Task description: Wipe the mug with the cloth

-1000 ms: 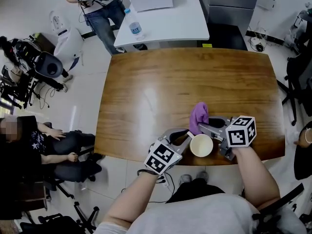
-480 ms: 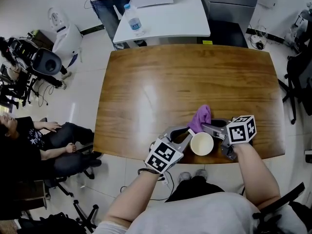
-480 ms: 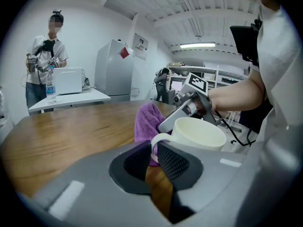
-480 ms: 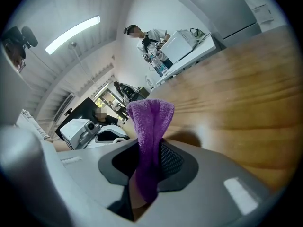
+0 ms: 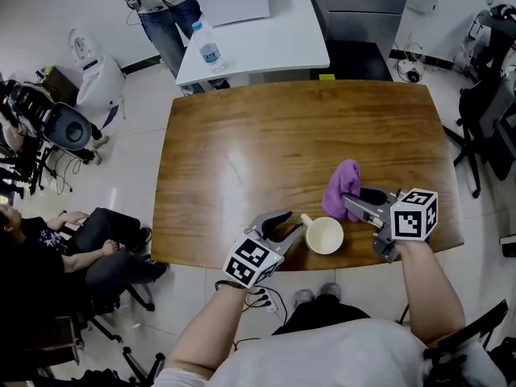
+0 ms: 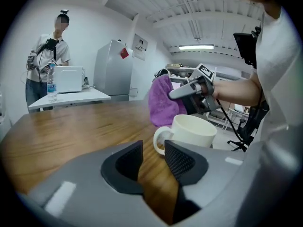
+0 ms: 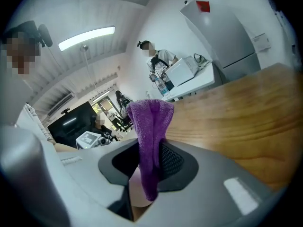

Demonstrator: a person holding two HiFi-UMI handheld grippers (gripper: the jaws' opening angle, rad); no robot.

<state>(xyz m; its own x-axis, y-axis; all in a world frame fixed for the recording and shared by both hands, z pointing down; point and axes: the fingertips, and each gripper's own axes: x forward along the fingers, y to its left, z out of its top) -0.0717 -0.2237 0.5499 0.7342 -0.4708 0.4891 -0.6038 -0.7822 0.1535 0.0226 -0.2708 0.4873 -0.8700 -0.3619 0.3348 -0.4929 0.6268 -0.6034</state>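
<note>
Wooden table (image 5: 266,143) fills centre frame, with a white table (image 5: 266,39) carrying a water bottle (image 5: 209,52) at upper left. Mug (image 5: 324,235) stands upright at lower centre. Left gripper (image 5: 284,225) faces its handle, jaws just opened, nothing between them. Right gripper (image 5: 359,201) pinches purple cloth (image 5: 343,189) above-right of the mug.
</note>
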